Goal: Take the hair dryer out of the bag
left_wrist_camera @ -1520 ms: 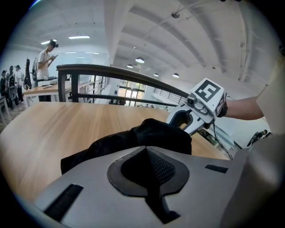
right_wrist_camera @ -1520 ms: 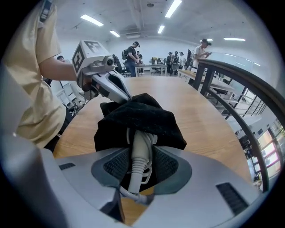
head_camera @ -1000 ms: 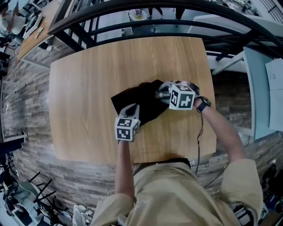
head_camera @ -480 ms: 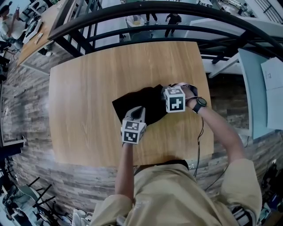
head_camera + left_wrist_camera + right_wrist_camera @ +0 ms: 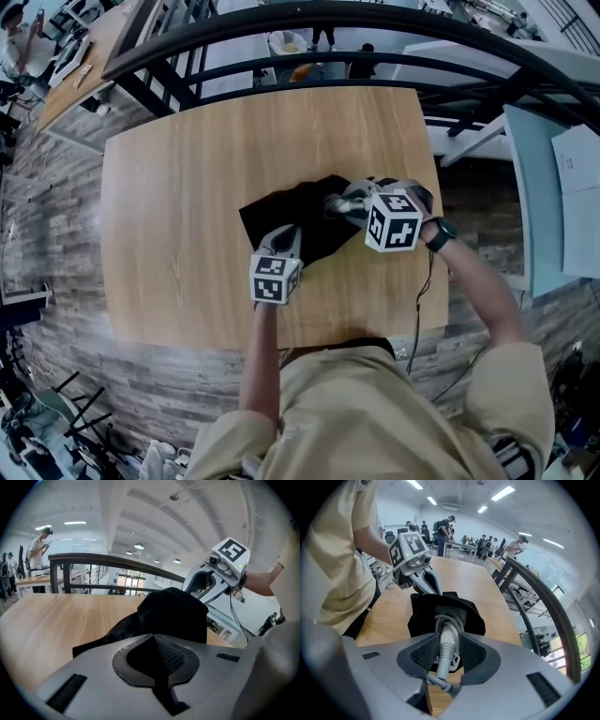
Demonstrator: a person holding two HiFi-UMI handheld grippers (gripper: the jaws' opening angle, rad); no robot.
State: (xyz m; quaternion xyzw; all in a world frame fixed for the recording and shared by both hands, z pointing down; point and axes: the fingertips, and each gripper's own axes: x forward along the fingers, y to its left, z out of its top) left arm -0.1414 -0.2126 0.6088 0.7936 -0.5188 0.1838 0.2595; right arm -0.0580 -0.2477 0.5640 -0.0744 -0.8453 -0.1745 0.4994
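Mid-extraction: left fingers (image 5: 174, 658) clenched an edge of the bag (image 5: 174, 613). Right fingers (image 5: 423, 654), just tightened, grasped the hair dryer (image 5: 446, 641) by the ribbed end between them. The next move called for drawing it clear.

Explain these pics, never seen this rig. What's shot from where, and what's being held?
There is no robot here. A person holds a hand tool with two jaws in each hand, and each tool carries a marker cube.

One picture comes from a camera on the person's head, looking down at a wooden table. The other two come from cameras riding on the tools, each looking along its own jaws.

A black bag lies on the table. The left claw is shut on the bag's fabric. The right claw is closed on the grey ribbed end of the hair dryer, which sticks out of the bag's mouth.
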